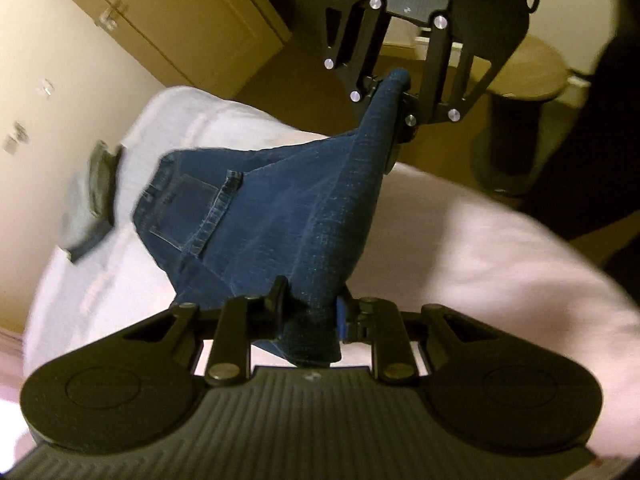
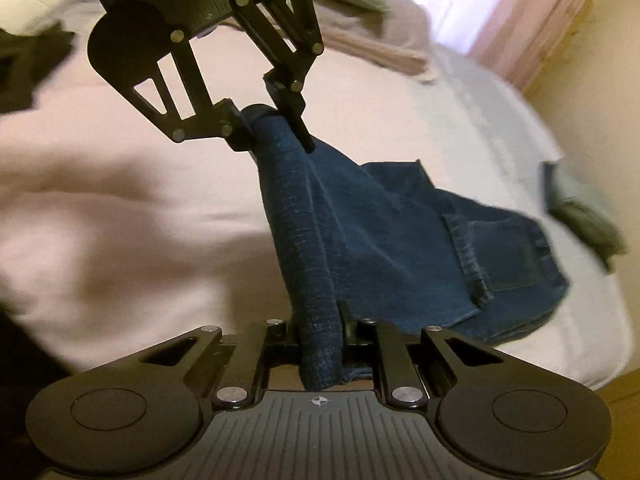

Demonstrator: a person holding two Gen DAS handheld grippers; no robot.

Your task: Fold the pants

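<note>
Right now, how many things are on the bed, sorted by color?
Blue: 1, the jeans, held up by the left gripper and right gripper
Grey-green: 1, a folded cloth
Total: 2 on the bed

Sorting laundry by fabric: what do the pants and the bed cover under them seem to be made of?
The pants look like dark blue denim: matte, visible twill weave, lighter stitched seams around the back pocket. The bed cover looks like a soft, pale pink woven cloth, matte and gently creased; blur hides its exact weave.
</note>
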